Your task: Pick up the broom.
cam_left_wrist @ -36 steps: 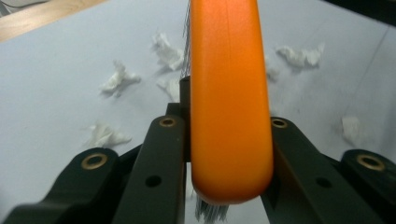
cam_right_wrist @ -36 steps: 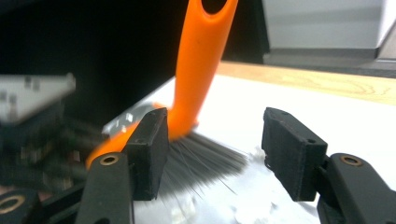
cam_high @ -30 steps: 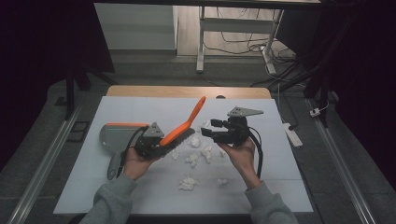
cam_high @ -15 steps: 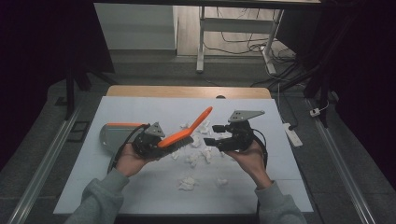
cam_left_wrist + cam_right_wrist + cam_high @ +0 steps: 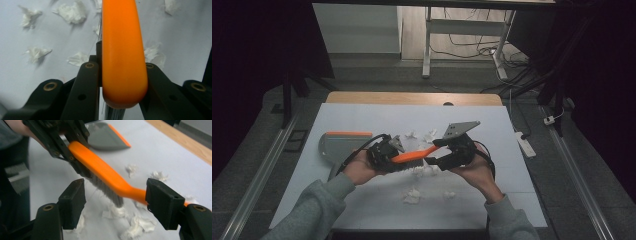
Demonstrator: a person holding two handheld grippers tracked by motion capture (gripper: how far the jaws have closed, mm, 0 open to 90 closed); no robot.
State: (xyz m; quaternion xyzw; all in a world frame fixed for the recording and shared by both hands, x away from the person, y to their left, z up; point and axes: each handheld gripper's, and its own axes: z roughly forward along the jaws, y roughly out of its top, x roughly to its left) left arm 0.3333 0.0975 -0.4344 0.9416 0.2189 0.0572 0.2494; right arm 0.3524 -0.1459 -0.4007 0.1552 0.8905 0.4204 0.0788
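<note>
An orange-backed brush (image 5: 413, 155) with grey bristles is held nearly level above the white table top (image 5: 362, 120). My left gripper (image 5: 388, 154) is shut on its head end; in the left gripper view the black jaws clamp the orange back (image 5: 122, 57) from both sides. My right gripper (image 5: 435, 159) faces it from the right, open. Its jaws have just been opening, and the brush handle (image 5: 107, 176) runs between them untouched. White paper scraps (image 5: 412, 195) lie below the brush.
A grey dustpan (image 5: 334, 145) with an orange edge lies flat at the left of the table. More paper scraps (image 5: 429, 135) lie behind the brush and in front of it (image 5: 448, 194). A wooden table edge (image 5: 412, 98) runs along the far side.
The brush has swung down from pointing up and right to nearly level, its handle now at the right gripper. The left hand has shifted right and up a little.
</note>
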